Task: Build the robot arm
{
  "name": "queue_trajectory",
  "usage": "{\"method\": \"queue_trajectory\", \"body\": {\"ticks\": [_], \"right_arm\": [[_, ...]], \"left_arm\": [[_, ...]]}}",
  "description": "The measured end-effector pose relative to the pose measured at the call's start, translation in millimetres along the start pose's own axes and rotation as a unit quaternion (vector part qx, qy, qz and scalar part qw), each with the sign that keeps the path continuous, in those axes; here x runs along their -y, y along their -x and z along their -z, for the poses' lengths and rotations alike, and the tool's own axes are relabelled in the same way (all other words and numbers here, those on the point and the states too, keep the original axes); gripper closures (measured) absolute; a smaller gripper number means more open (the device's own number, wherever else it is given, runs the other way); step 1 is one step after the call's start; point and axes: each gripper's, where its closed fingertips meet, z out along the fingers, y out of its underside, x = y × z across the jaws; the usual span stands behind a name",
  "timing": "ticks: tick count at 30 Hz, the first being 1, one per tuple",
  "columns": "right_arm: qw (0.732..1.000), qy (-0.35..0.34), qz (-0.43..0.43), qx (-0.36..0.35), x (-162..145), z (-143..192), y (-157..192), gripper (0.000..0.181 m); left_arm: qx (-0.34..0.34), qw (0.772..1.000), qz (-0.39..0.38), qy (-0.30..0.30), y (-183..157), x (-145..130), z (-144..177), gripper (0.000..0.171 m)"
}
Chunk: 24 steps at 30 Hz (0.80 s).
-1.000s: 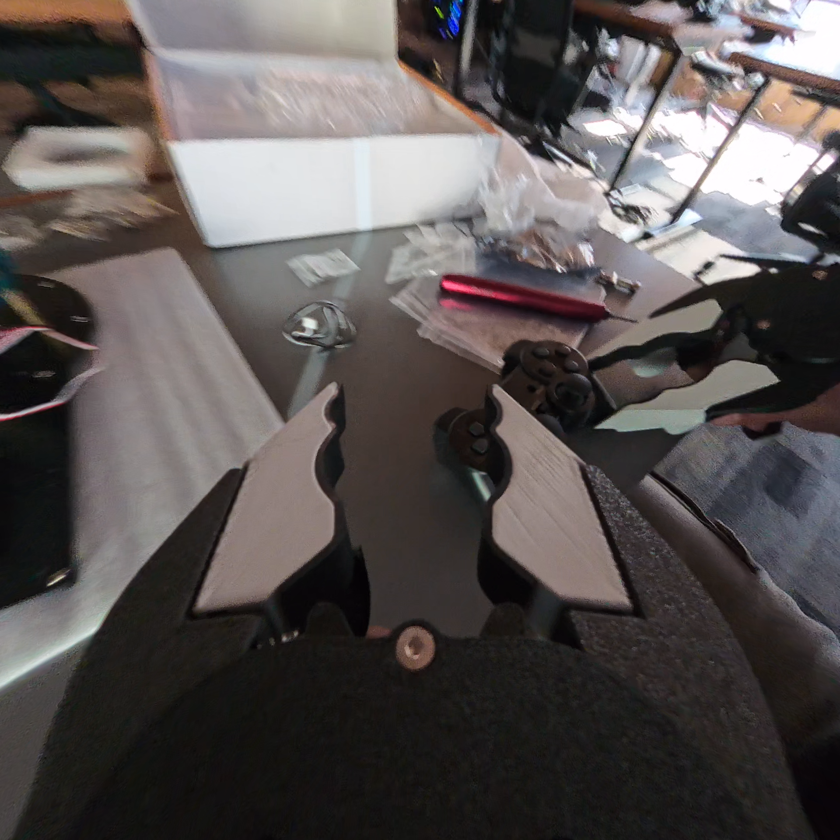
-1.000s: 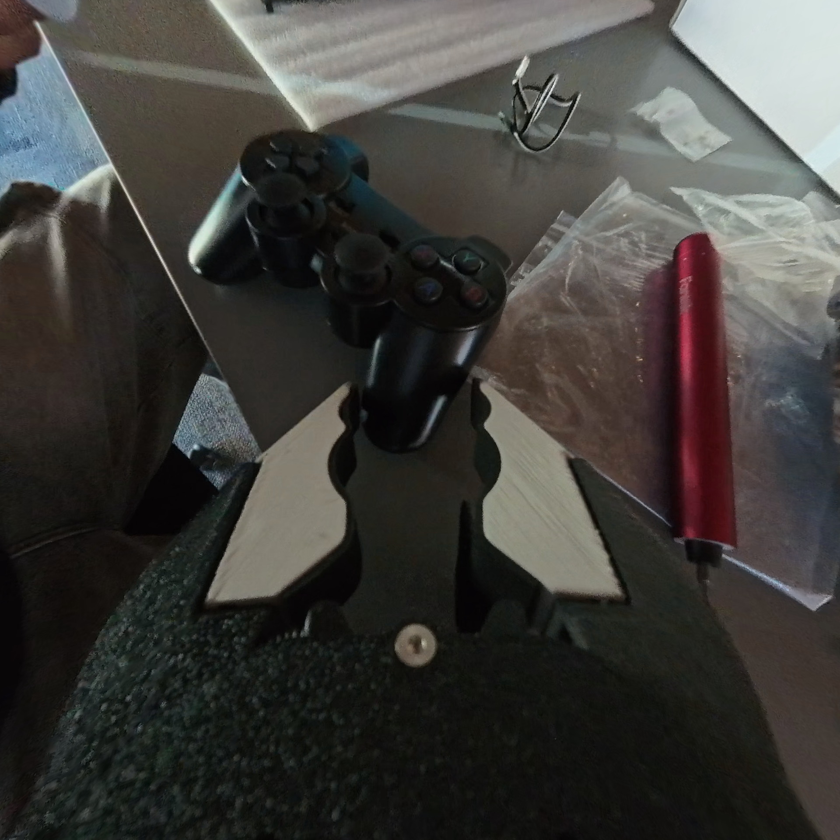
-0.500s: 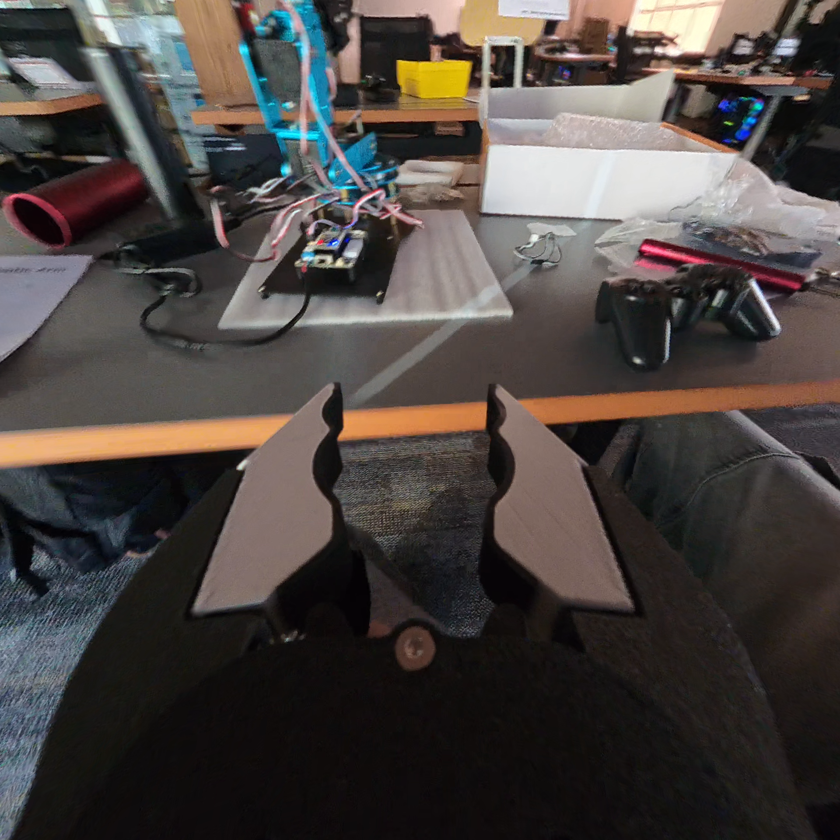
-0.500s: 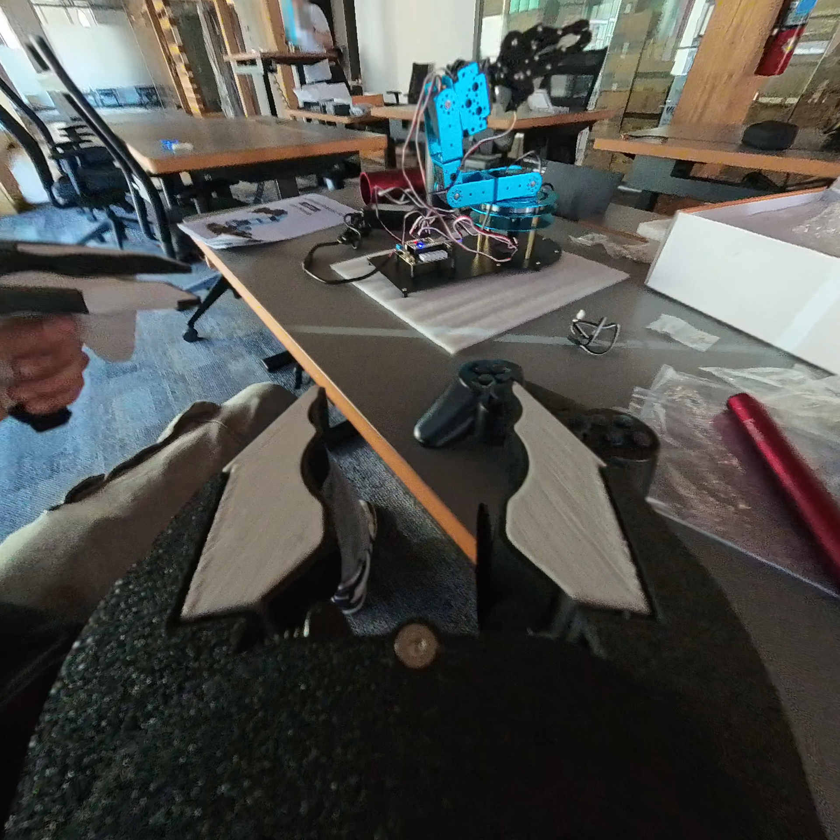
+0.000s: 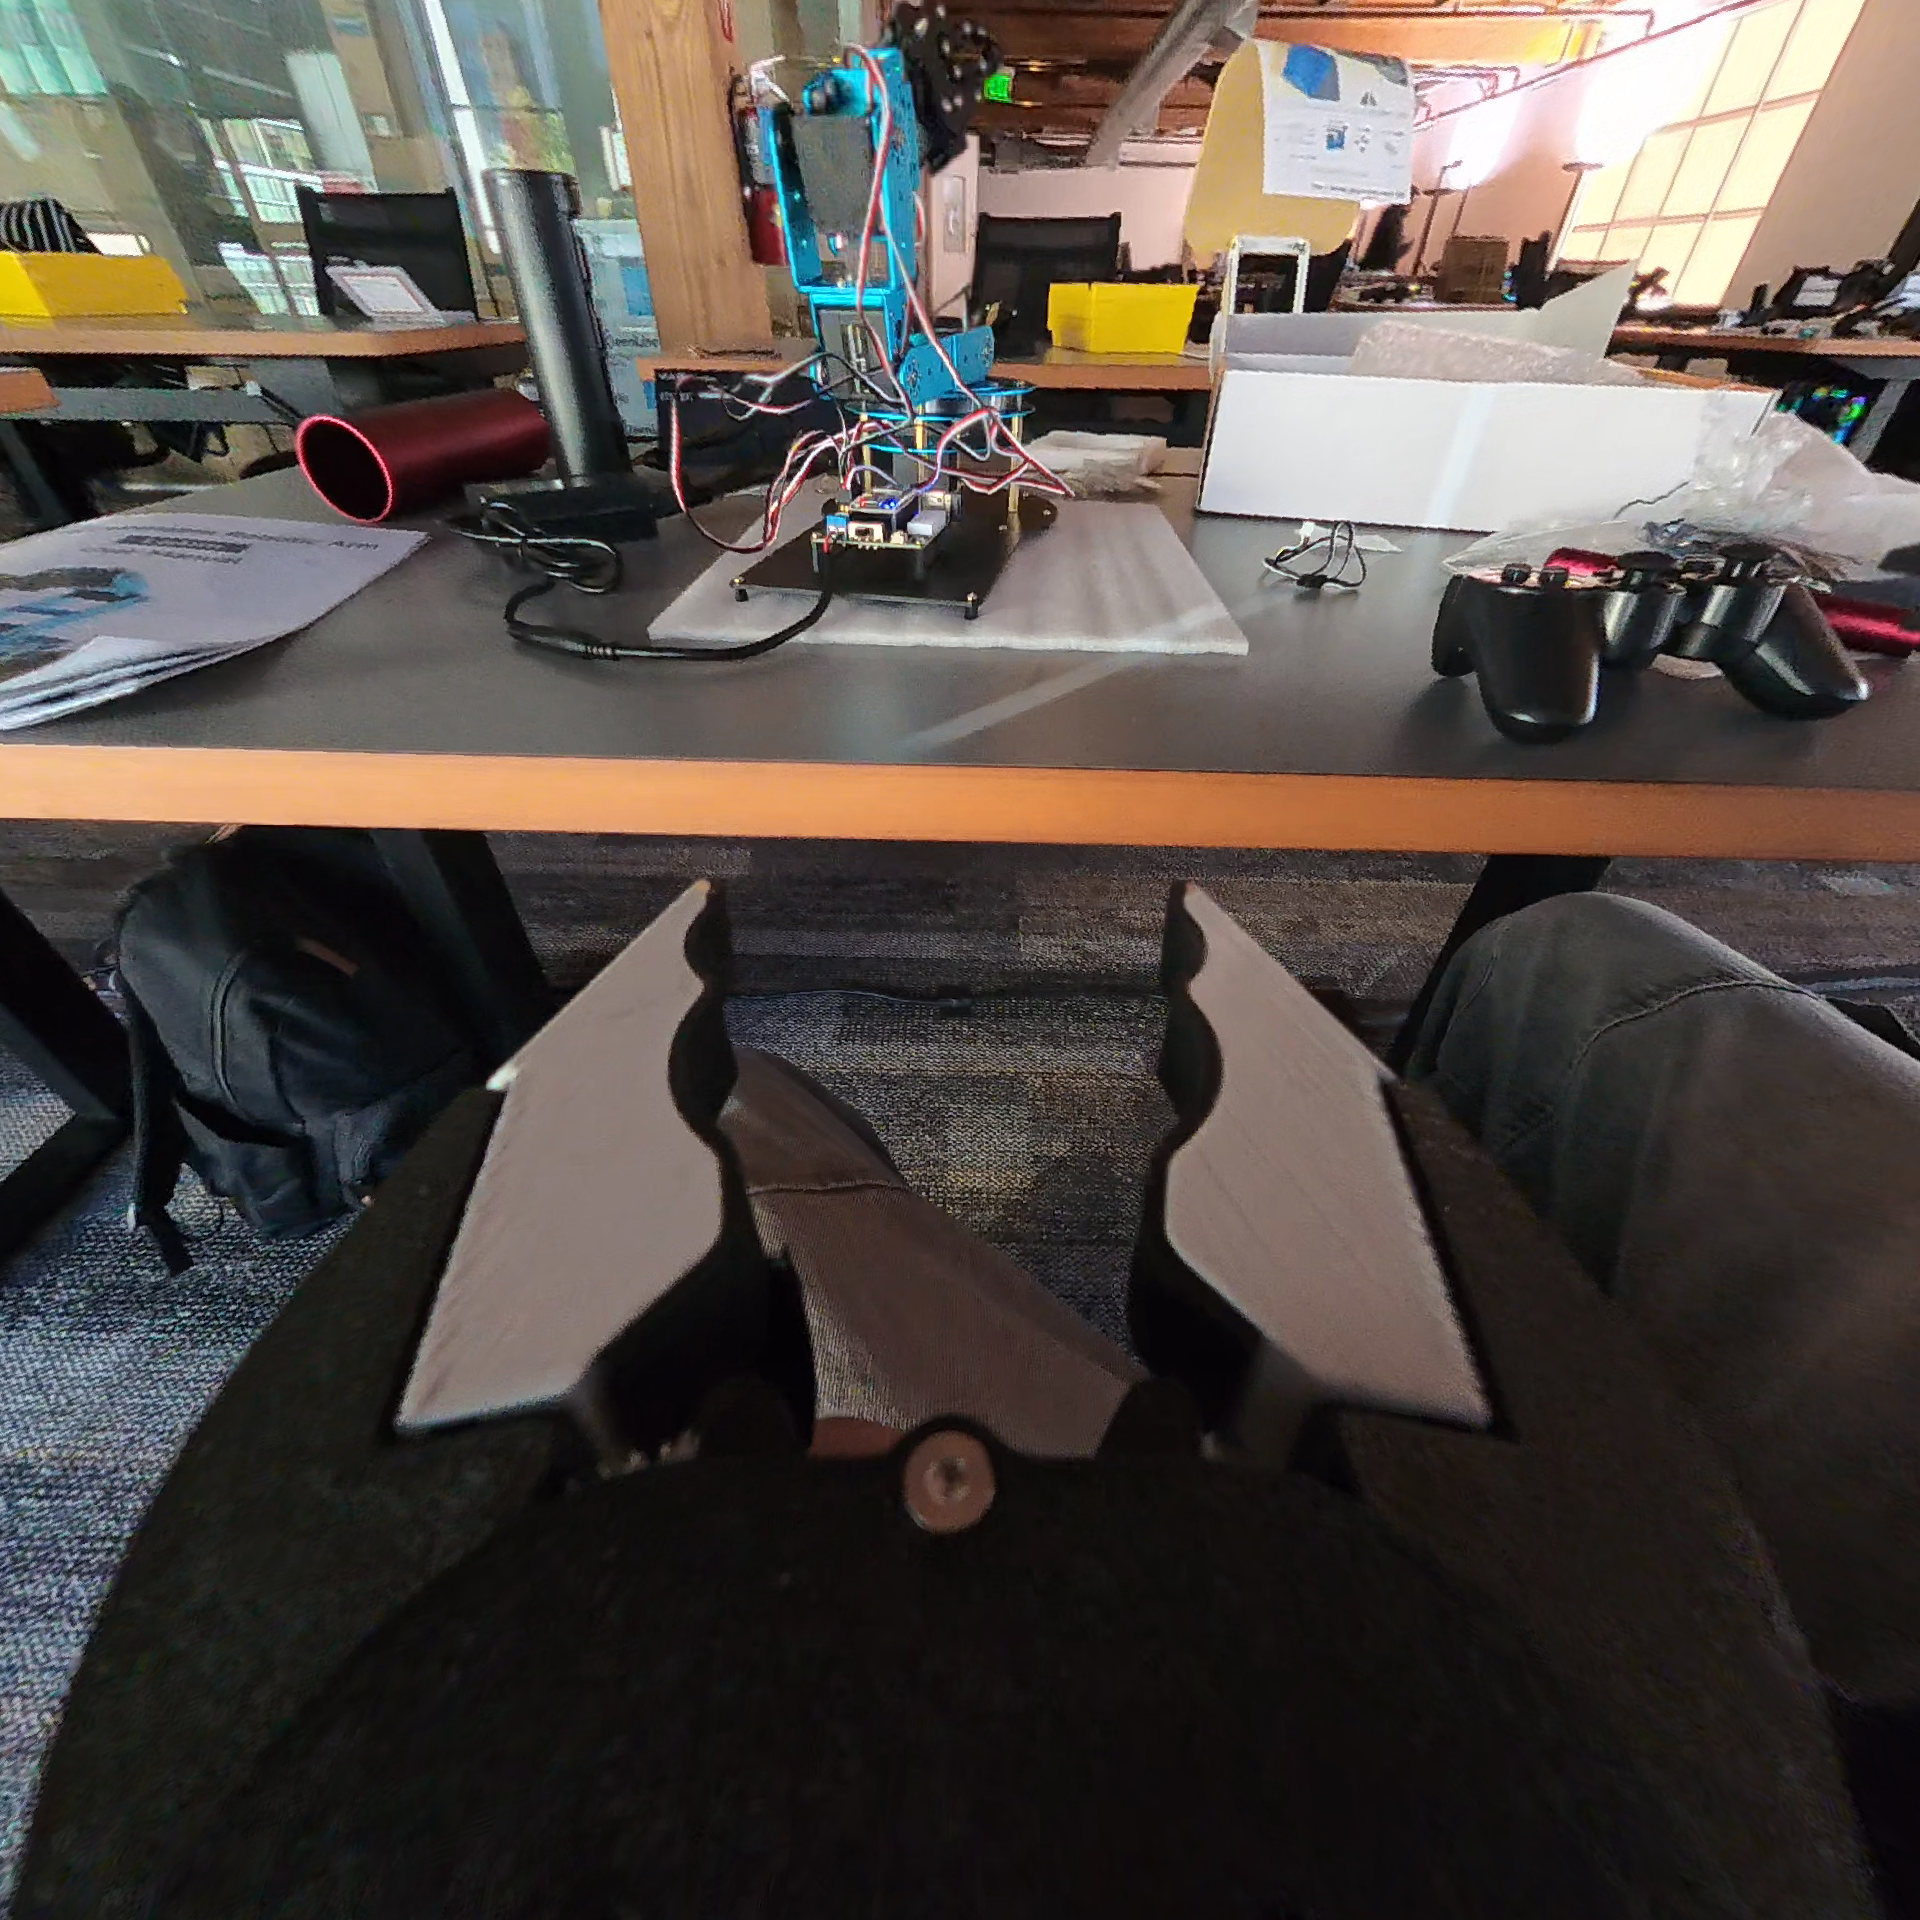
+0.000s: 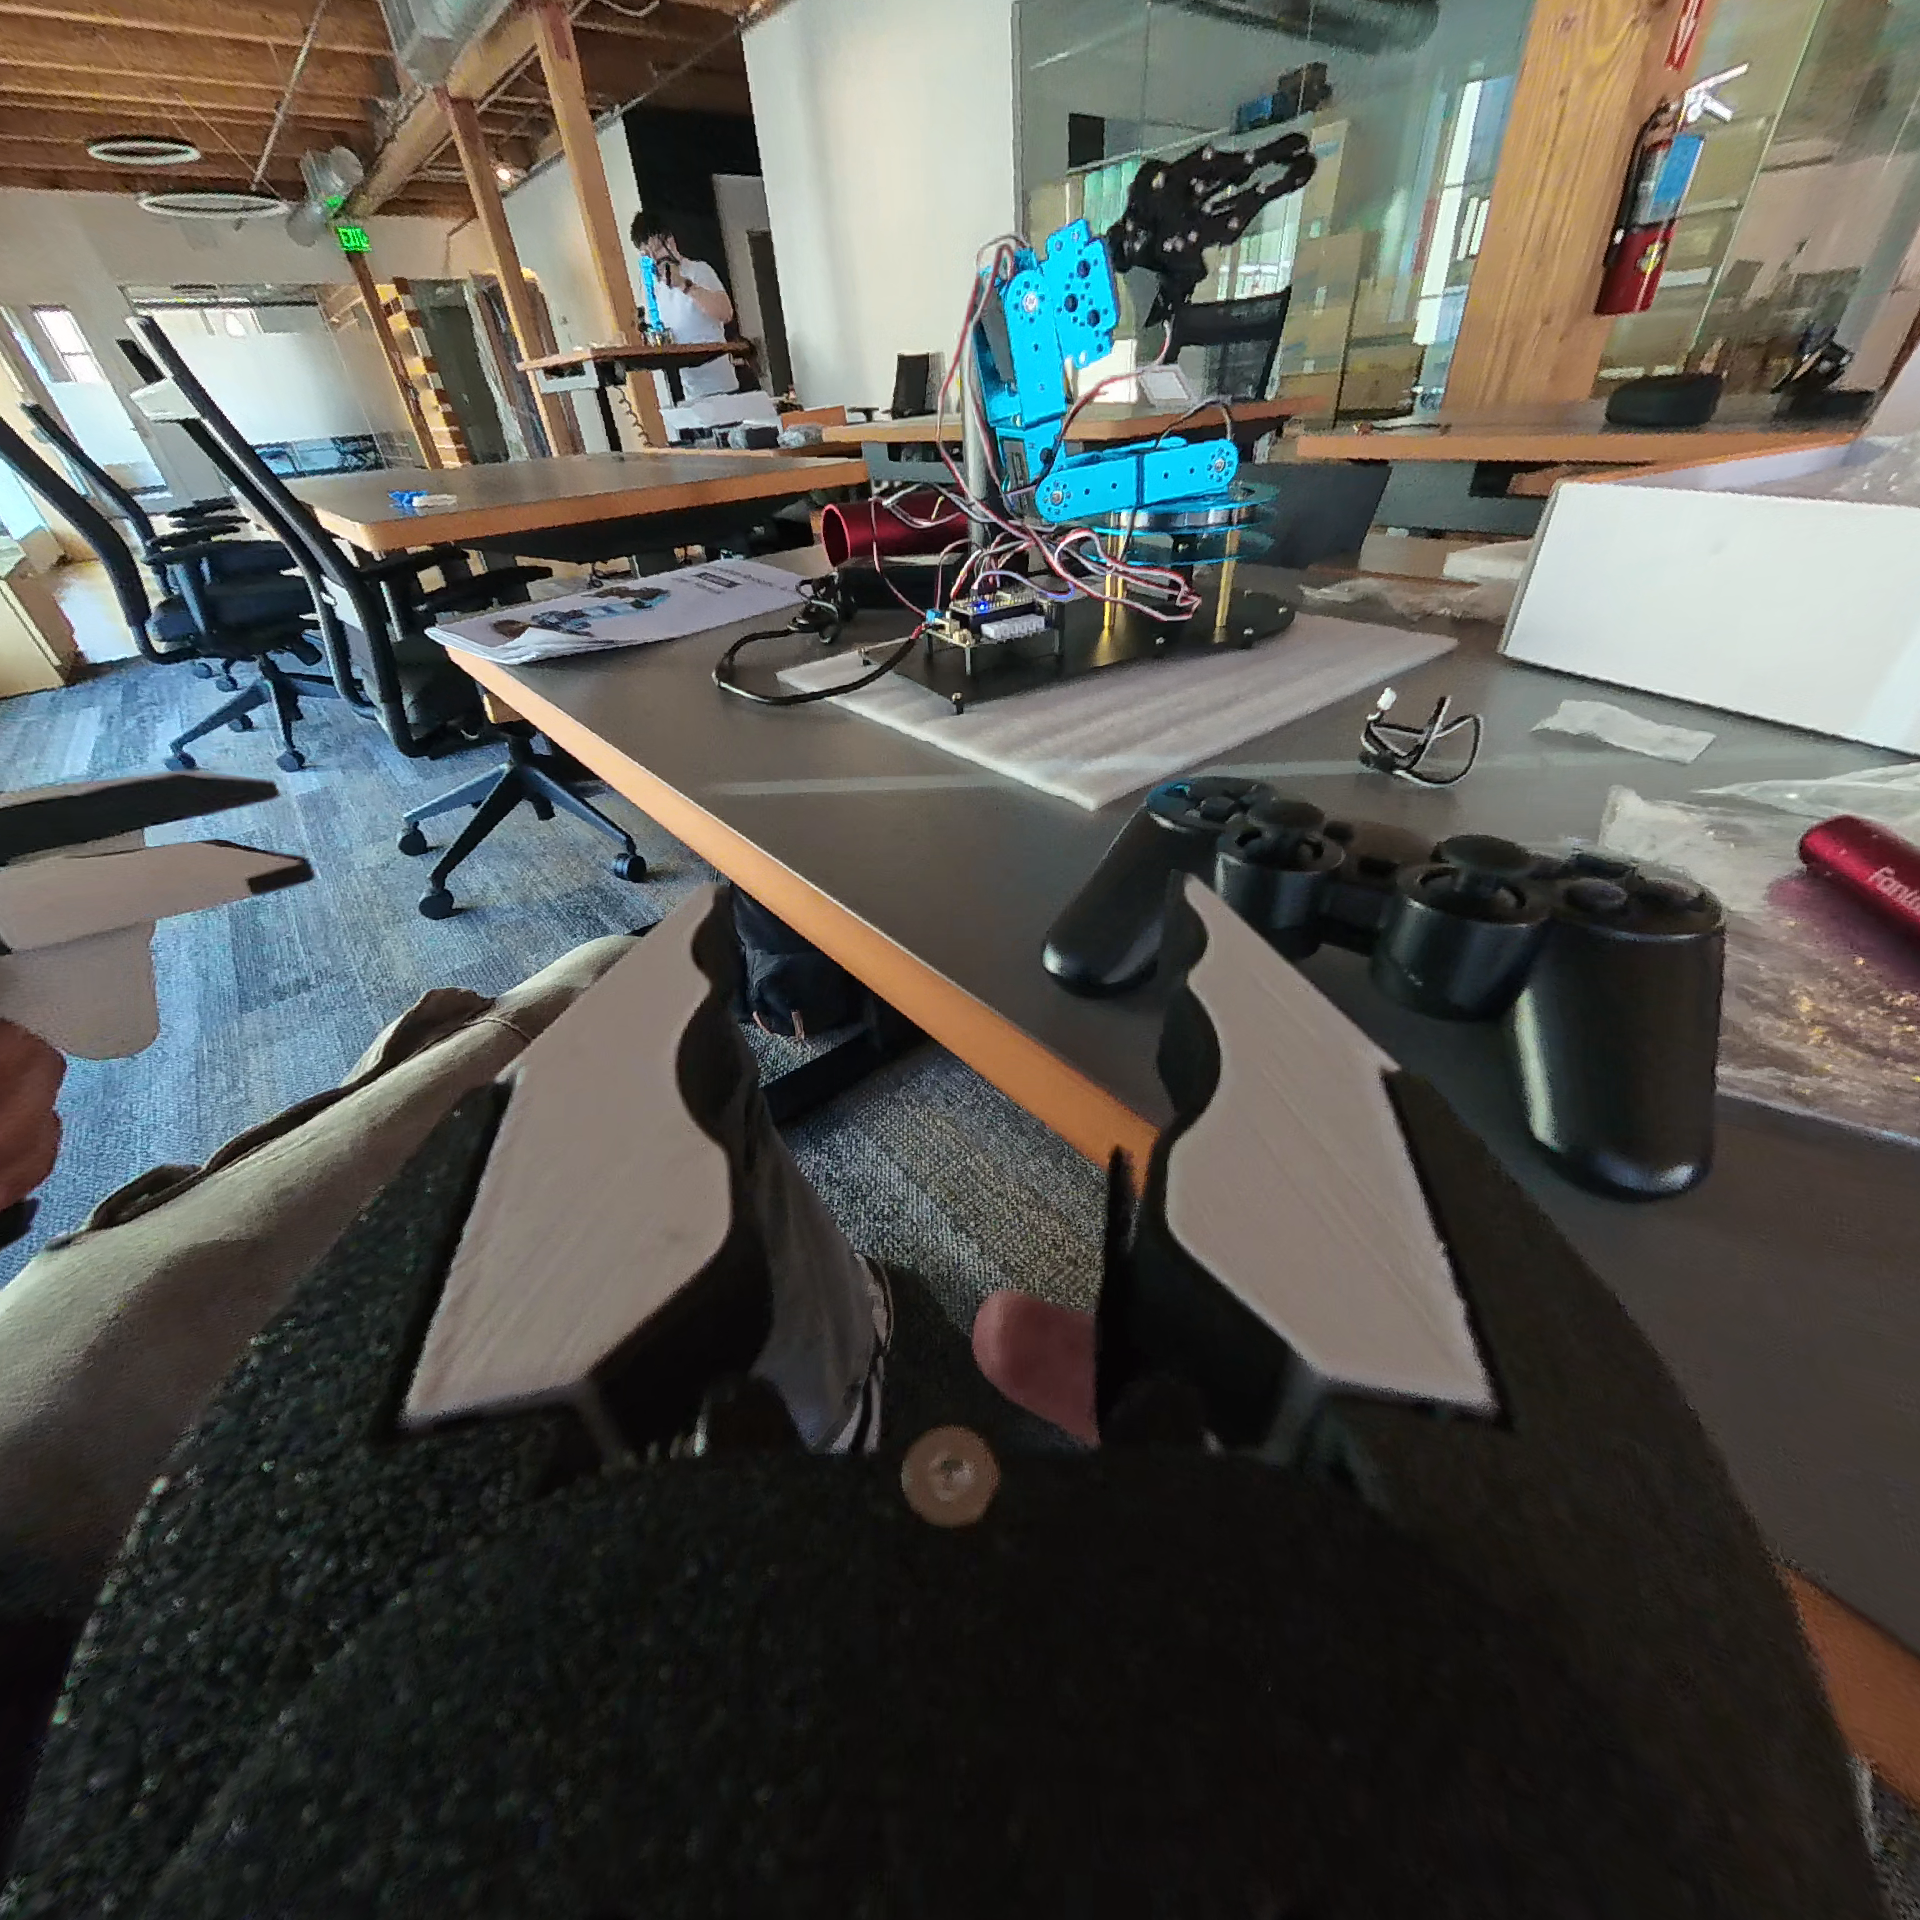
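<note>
We hold both grippers low, off the table (image 5: 935,717), in front of its orange edge. Left gripper (image 5: 940,904): fingers spread apart, nothing between them, pointing under the table edge above our knee (image 5: 1662,1122), well apart from everything on top. Right gripper (image 6: 951,899): fingers likewise apart and empty, its right finger nearest the black game controller (image 6: 1455,925), which lies flat close to the table edge, grips toward us, likely set there for easy reach. Just beyond it lie a red cylinder (image 6: 1860,868) on a clear plastic bag (image 6: 1818,997) and a small wire loop (image 6: 1418,743). The blue robot arm kit (image 6: 1081,457) stands on a white foam sheet (image 6: 1143,717), mid-table, cables trailing left. The white box (image 6: 1704,613) bounds the far right. There is open tabletop between foam and controller.
</note>
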Motion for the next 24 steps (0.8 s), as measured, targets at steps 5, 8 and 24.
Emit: {"method": "queue_trajectory", "body": {"ticks": [5,8,24], "right_arm": [[1.000,0.000,-0.008,0.001,-2,-3,-13,0.102],[1.000,0.009,0.000,0.000,-7,-5,-14,0.102],[0.996,-0.027,0.088,0.020,21,2,32,0.119]], "left_arm": [[0.008,1.000,-0.021,0.021,-10,-17,-11,0.092],[0.005,1.000,-0.015,0.023,-12,-19,-14,0.092],[0.070,0.994,-0.080,0.018,8,12,-36,0.094]]}}
